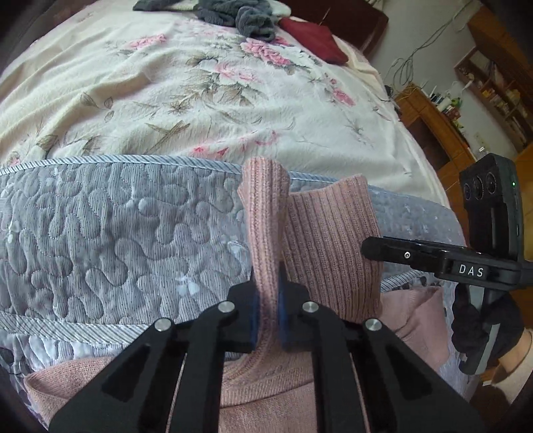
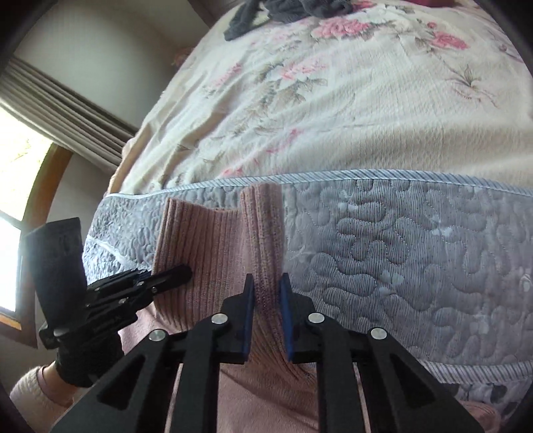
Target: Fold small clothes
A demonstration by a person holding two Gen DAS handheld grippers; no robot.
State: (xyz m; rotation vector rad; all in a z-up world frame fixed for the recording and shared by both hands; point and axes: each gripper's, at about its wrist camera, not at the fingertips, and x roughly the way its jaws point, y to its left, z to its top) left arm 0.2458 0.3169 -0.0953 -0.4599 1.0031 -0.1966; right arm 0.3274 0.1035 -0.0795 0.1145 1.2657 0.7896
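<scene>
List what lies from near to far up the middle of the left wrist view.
Left gripper, jaws shut on the pink ribbed sweater → grey quilted mattress side → cream floral bedspread → heap of grey clothes at the far end of the bed.

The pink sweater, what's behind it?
Behind the pink sweater held up by both tongs is the grey quilted mattress side. The part directly behind the knit is covered.
</scene>
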